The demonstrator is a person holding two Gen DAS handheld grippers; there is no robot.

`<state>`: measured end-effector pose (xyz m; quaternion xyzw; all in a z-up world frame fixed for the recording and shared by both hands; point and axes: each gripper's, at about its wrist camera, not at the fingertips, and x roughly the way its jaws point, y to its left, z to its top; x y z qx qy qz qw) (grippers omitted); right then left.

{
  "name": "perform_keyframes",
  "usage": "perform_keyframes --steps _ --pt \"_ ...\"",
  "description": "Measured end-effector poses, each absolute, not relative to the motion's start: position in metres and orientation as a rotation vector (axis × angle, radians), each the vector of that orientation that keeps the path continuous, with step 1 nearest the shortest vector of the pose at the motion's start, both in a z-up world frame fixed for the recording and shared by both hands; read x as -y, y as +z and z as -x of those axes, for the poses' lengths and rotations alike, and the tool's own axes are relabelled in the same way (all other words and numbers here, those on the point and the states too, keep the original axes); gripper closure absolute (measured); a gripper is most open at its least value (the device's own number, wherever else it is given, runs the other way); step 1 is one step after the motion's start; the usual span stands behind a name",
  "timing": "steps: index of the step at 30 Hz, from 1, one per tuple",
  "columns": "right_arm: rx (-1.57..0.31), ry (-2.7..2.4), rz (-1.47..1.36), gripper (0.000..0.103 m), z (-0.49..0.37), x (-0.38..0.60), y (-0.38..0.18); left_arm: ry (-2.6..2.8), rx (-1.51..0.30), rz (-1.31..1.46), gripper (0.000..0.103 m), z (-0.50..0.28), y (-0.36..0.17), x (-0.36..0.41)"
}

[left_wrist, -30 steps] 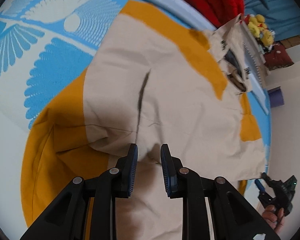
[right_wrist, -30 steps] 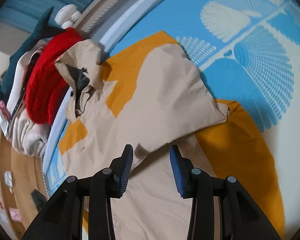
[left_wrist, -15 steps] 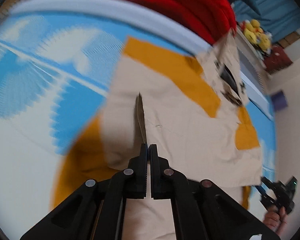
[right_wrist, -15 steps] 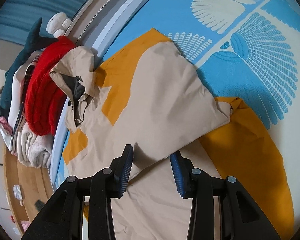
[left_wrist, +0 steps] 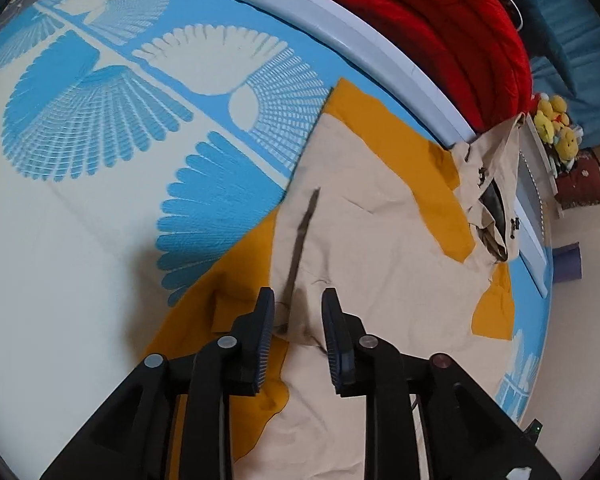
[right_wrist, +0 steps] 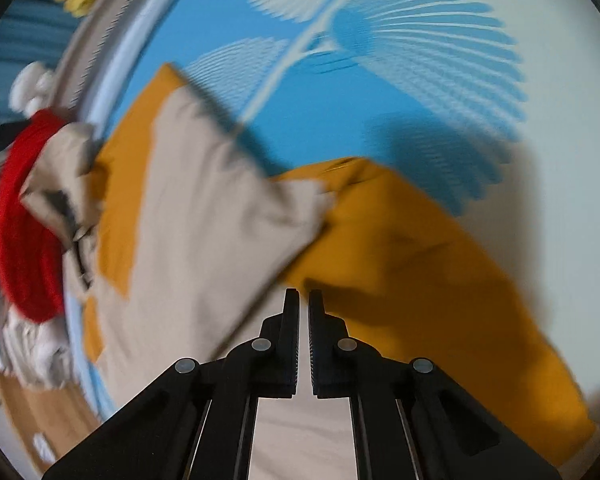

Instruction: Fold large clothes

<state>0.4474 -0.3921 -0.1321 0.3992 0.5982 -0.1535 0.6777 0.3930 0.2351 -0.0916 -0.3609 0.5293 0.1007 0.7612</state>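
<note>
Jaws of left gripper (left_wrist: 296,312) now parted again over beige-and-mustard jacket (left_wrist: 380,248), spread from 6 to 1 o'clock on patterned mat (left_wrist: 100,128); right gripper (right_wrist: 304,304) newly narrowed, pinched fabric unclear.

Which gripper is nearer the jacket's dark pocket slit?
Left. The left gripper hangs open right at the slit's near end on the jacket. The right gripper is shut at the sleeve fold; no slit shows in its view.

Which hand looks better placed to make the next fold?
Probably the right: the right gripper has its jaws nearly closed at the jacket's folded edge. The left gripper is open above the cloth, gripping nothing.
</note>
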Motion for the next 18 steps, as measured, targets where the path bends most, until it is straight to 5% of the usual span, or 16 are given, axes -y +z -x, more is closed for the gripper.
perform_keyframes --steps 5,6,7,8,10,12,18 --pt "-1.194 -0.288 -0.867 0.088 -0.449 0.387 -0.098 0.19 -1.222 0.78 0.077 -0.406 -0.116 -0.22" --pt "-1.195 -0.241 -0.881 0.08 -0.454 0.385 -0.099 0.188 -1.231 0.766 0.083 -0.407 -0.12 -0.217" --pt "-1.216 -0.196 -0.911 0.054 -0.458 0.382 -0.106 0.174 -1.23 0.75 0.101 -0.408 -0.121 -0.214" --pt "-1.239 -0.167 -0.959 0.043 -0.461 0.381 -0.115 0.167 -1.229 0.732 0.101 -0.408 -0.12 -0.211" --pt "-1.278 -0.177 -1.05 0.048 -0.459 0.384 -0.134 0.143 -1.198 0.676 0.101 -0.41 -0.109 -0.204" --pt "-1.265 -0.197 -1.105 0.1 -0.457 0.392 -0.144 0.114 -1.161 0.648 0.101 -0.41 -0.097 -0.199" --pt "-1.244 -0.353 -1.022 0.101 -0.45 0.403 -0.14 0.196 -1.212 0.561 0.102 -0.413 -0.105 -0.198"
